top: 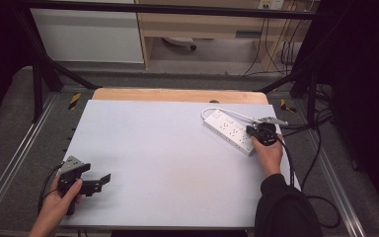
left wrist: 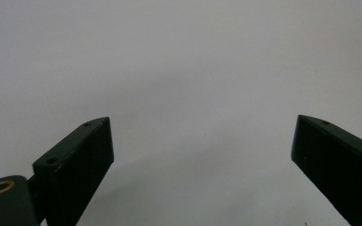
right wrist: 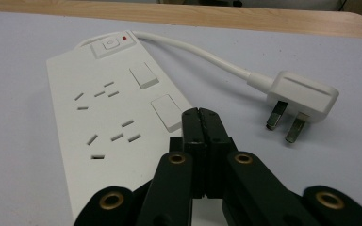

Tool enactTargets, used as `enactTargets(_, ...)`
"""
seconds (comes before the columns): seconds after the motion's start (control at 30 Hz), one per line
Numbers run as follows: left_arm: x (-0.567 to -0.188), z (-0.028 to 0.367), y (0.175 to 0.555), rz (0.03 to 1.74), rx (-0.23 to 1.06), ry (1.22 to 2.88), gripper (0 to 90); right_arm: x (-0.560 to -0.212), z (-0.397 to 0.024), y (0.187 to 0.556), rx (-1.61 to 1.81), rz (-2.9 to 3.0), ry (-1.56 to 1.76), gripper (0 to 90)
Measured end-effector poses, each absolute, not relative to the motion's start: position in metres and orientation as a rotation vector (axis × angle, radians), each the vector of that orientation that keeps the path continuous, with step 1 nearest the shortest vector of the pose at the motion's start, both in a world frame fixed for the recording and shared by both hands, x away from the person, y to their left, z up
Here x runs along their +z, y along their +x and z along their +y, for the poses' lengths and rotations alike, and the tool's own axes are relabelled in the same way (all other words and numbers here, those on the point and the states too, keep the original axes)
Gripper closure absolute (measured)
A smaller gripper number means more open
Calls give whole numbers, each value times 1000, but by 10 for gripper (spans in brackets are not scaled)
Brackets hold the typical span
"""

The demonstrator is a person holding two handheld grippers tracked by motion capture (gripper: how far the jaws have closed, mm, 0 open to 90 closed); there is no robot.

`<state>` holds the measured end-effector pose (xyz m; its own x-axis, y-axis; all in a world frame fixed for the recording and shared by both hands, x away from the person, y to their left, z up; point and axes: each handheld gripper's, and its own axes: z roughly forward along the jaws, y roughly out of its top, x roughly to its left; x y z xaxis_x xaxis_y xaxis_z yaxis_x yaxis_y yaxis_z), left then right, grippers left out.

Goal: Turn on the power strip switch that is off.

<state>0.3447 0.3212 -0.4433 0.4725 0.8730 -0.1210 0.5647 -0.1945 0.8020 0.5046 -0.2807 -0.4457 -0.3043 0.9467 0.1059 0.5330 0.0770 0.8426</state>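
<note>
A white power strip [top: 228,130] lies at the table's right back, with its short cable [right wrist: 202,54] curling round to a white three-pin plug [right wrist: 301,96] that rests on the table beside it. My right gripper [top: 251,131] hangs over the strip's near end with its jaws pressed together and nothing between them. In the right gripper view its tips [right wrist: 201,114] sit right by the nearer of two rocker switches [right wrist: 167,113]; whether they touch the strip I cannot tell. My left gripper [top: 97,173] rests at the near left corner, jaws wide apart [left wrist: 202,126] over bare tabletop.
The pale grey table mat [top: 168,153] has a wooden edge [top: 177,95] at the back. Black cables [top: 321,148] trail off the right side. Metal frame rails [top: 15,153] run along both sides of the table.
</note>
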Motion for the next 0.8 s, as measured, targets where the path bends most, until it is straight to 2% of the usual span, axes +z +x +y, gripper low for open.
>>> enactTargets(0.8,-443,322,344,1200,465,1883,64,-440,-279,505,1120,1903,1450,900)
